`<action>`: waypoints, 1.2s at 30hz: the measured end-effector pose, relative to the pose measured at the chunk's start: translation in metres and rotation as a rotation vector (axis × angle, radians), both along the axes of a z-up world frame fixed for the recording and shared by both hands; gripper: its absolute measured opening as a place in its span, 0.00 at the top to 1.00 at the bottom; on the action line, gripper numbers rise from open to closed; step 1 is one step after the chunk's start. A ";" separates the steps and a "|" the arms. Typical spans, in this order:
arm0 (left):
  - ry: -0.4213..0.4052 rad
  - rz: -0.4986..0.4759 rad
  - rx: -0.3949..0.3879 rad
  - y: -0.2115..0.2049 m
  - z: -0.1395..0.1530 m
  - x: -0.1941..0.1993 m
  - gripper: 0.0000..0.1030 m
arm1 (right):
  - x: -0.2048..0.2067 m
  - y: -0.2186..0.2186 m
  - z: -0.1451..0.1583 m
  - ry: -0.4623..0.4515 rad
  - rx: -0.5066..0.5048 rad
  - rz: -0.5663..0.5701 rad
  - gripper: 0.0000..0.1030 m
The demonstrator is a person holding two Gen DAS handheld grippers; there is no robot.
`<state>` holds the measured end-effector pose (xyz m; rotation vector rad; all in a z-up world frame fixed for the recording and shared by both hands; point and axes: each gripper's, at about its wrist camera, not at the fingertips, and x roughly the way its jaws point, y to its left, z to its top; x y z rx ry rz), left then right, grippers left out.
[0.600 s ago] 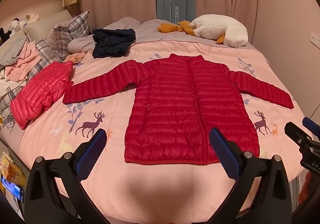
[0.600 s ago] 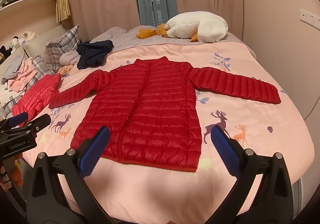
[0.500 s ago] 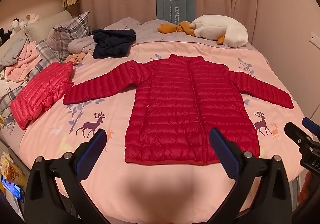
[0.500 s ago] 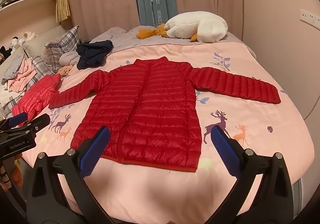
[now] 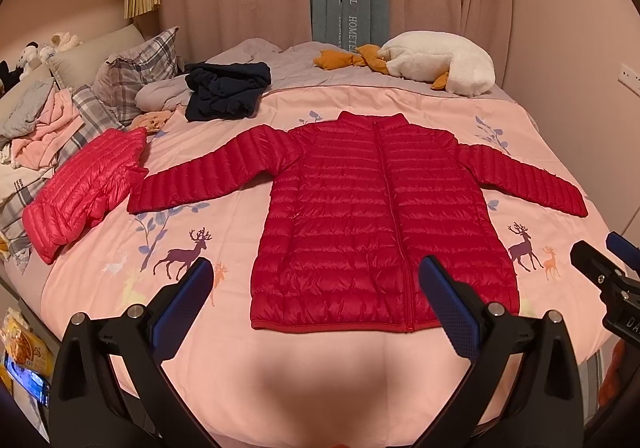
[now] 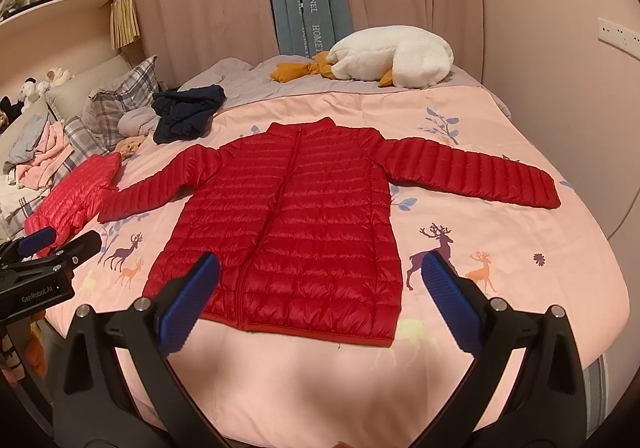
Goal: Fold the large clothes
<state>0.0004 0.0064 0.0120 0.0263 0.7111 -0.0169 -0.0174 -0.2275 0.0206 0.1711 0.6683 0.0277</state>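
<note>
Jacket spread flat on the bed, unfolded; your left claw and right claw, both wide and empty, next take the nine and three o'clock sleeves.

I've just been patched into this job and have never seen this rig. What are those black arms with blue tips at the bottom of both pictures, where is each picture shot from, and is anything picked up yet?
Each picture comes from a fisheye camera mounted on a hand-held gripper, looking forward along its two fingers. A person holds one gripper in each hand; there is no robot arm.

In the left wrist view, the black prongs with blue pads are the left gripper; the black piece at the right edge is the right gripper seen from the side. The right wrist view shows the right gripper, with the left one at its left edge.

Both stand wide open above the near edge of the bed and hold nothing.

On the pink deer-print bedspread a dark red quilted puffer jacket lies flat, zipped, sleeves spread. Left of it lies a folded pink-red puffer jacket; behind are a dark navy garment and a white plush goose.
</note>
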 end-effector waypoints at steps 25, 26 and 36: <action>-0.003 0.001 0.005 0.002 -0.001 0.003 0.01 | -0.004 0.002 -0.011 -0.004 -0.003 0.001 0.02; -0.002 0.001 0.005 0.003 0.000 0.003 0.01 | -0.004 0.001 -0.011 -0.004 -0.002 0.001 0.02; 0.017 0.000 0.021 -0.003 -0.010 0.006 0.01 | -0.004 0.000 -0.014 -0.004 -0.001 0.002 0.02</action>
